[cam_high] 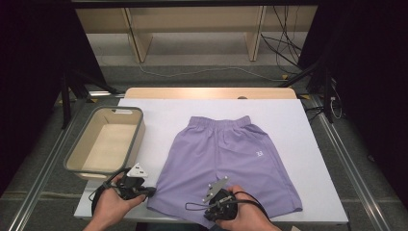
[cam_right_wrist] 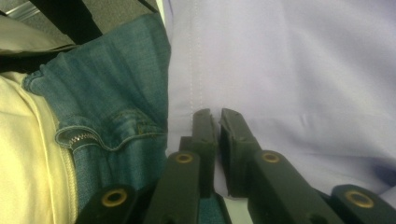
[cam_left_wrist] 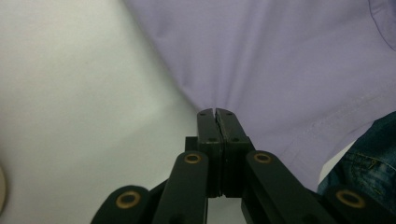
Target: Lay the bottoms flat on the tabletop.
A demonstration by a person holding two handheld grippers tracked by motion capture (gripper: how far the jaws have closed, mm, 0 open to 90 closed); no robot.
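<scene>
White sheeting covers one table (cam_high: pixel 308 144), on which one pair of lilac shorts (cam_high: pixel 231 159) lies flat and unfolded at centre, waistband far and leg hems near, with one empty beige bin (cam_high: pixel 139 137) to its left; folding appears barely begun, and every fold and any placing in the bin is judged still to come. Two grippers work the near hem: the left gripper (cam_left_wrist: pixel 217 112), jaws fully closed, pinches cloth at the left leg's outer edge, while the right gripper (cam_right_wrist: pixel 215 114), jaws slightly parted, rests on the right leg's hem, hold uncertain.
</scene>
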